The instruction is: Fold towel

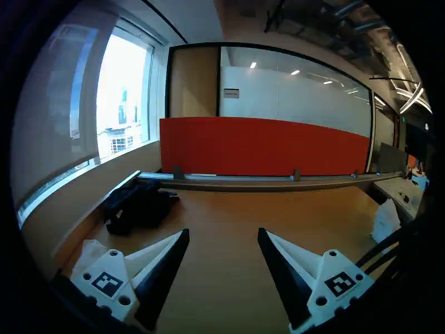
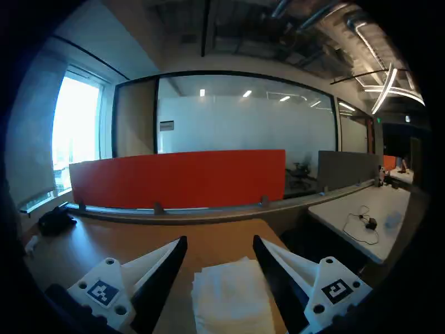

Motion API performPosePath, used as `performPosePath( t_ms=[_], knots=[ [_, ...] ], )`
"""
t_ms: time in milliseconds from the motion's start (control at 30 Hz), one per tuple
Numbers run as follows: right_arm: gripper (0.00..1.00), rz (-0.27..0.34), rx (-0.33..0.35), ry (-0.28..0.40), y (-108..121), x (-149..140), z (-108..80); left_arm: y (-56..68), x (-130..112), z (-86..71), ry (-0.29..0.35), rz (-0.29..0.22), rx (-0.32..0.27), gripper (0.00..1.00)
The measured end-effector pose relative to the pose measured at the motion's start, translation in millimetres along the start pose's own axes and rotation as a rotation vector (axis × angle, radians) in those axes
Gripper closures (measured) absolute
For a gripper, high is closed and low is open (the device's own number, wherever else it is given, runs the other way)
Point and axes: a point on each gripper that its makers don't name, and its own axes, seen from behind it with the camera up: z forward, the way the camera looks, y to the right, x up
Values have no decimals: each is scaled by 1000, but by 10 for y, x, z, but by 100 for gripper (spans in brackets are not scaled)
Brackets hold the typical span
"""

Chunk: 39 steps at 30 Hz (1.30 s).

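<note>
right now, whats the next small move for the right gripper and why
Probably lower the right gripper toward the white towel and close on one edge: the jaws stand open, the towel lies flat on the wooden desk between the fingers, and nothing grips it yet.

The towel (image 2: 233,298) lies on the desk (image 2: 111,250), before the divider (image 2: 178,178).

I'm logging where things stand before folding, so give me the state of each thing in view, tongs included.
Left tongs: open, empty, over the desk.
Right tongs: open, empty, aimed over the towel.
Towel: lying flat in a layered stack, not gripped.
Black bag: slumped on the desk, untouched.
</note>
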Motion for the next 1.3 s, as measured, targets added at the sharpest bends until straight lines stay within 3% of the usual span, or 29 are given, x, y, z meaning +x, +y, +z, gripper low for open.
performPosePath(
  t_ms=[200,533,1000,1300],
  knots=[
    [7,-1,18,4,-281,62,13,-16,117,28,30,-18,-5,9],
    [7,-63,71,19,-985,148,70,-35,253,64,64,-27,-30,9],
    [7,-76,100,42,-1913,308,89,-107,410,102,106,-39,-59,9],
    [7,-72,118,47,-2214,341,63,-138,444,126,121,-45,-78,9]
  ],
)
